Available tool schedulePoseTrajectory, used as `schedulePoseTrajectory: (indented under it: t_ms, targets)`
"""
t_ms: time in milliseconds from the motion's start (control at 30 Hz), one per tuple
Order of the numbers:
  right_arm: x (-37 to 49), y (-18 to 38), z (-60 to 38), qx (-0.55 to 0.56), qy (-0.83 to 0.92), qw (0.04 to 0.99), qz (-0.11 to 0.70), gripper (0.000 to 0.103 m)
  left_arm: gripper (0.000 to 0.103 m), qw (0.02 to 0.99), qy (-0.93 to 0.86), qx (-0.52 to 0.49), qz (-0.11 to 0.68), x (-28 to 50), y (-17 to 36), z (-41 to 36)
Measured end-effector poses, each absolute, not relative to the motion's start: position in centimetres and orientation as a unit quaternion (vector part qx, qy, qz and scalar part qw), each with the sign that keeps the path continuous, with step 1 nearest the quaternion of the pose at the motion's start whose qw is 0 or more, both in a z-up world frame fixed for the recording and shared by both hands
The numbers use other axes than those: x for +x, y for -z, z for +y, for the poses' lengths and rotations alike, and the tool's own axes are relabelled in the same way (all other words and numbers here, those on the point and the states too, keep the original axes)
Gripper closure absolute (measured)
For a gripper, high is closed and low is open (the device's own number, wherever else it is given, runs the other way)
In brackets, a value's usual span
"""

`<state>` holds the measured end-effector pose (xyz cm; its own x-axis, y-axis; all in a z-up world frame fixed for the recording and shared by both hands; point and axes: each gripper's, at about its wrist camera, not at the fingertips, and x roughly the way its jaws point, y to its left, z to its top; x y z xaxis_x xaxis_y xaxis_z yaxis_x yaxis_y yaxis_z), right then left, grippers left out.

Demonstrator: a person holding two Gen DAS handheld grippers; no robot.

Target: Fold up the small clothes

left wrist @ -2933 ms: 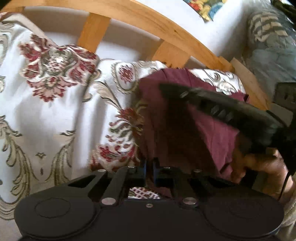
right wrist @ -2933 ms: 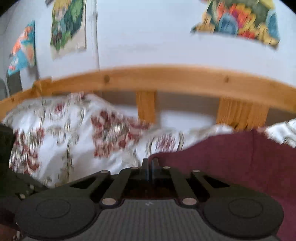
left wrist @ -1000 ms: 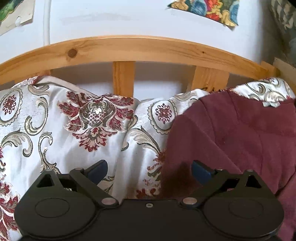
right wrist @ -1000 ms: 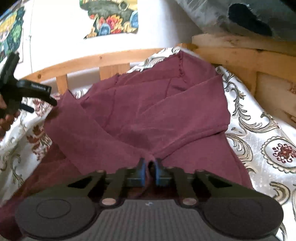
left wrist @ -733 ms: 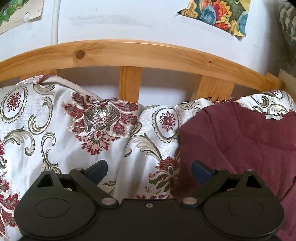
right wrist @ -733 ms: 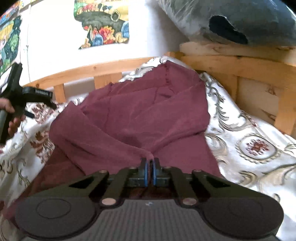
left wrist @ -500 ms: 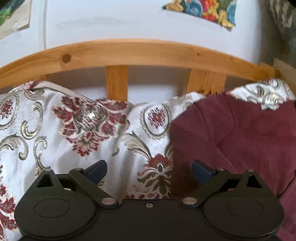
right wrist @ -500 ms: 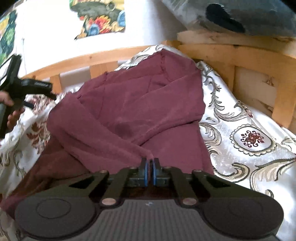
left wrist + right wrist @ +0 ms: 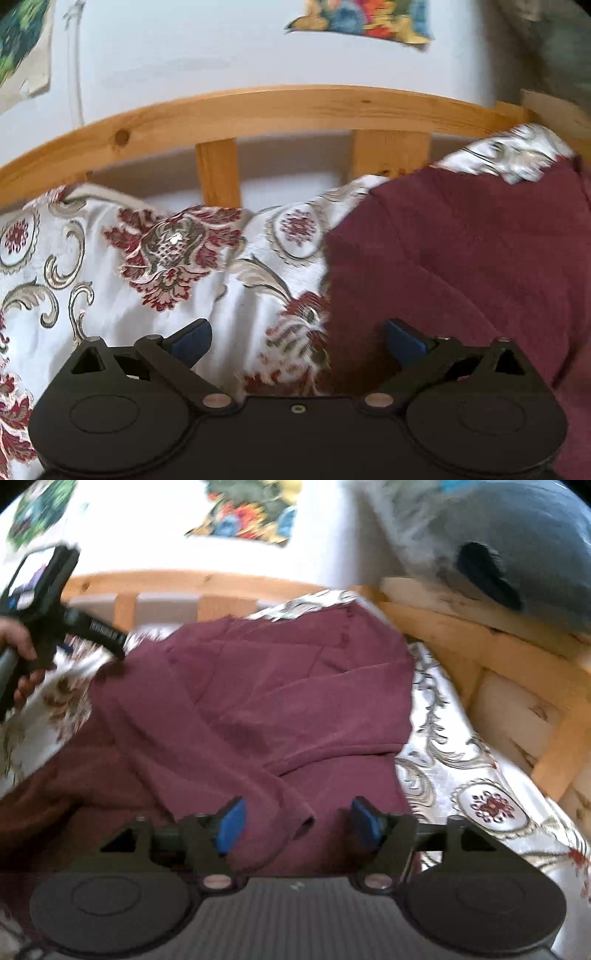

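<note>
right tool (image 9: 297, 821) just released maroon garment (image 9: 258, 701); left tool (image 9: 295, 341) released; floral bedspread (image 9: 110, 295), wooden rail (image 9: 258, 110).

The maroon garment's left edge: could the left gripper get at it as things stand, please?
Probably yes: the left gripper is open, the maroon garment edge lies flat between its fingers on the patterned bedspread, and nothing covers it.

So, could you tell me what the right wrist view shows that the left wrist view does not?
Only the right wrist view shows the right gripper, its jaws just opened around a sleeve end without gripping it, a blue-grey cushion, and the hand holding the left gripper.

Only the left wrist view shows the left gripper close up, its jaws open over the cloth's left edge.

Both show the maroon garment, the floral bedspread and the wooden bed rail.
</note>
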<state>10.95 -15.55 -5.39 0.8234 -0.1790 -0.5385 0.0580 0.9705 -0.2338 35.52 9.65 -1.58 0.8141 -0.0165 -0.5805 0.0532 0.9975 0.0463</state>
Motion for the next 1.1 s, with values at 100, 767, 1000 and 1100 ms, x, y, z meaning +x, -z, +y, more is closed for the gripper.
schedulePoseTrajectory:
  t_ms: [100, 767, 1000, 1100]
  targets:
    - [11.0, 6.0, -15.4, -0.113, 0.058, 0.944, 0.305, 0.016, 0.002, 0.949, 0.035, 0.057, 0.307, 33.7, 2.0, 8.6]
    - [4.5, 2.2, -16.1, -0.119, 0.053, 0.95, 0.284, 0.0, 0.001, 0.925, 0.188, 0.085, 0.318, 17.2, 1.8, 10.1]
    - [3.2, 2.7, -17.6, -0.113, 0.087, 0.941, 0.308, 0.0, 0.001, 0.903, 0.234, 0.116, 0.34, 13.8, 2.4, 11.3]
    - [3.5, 2.5, -18.6, -0.085, 0.1, 0.942, 0.308, 0.0, 0.001, 0.892, 0.259, 0.135, 0.344, 12.8, 2.5, 11.4]
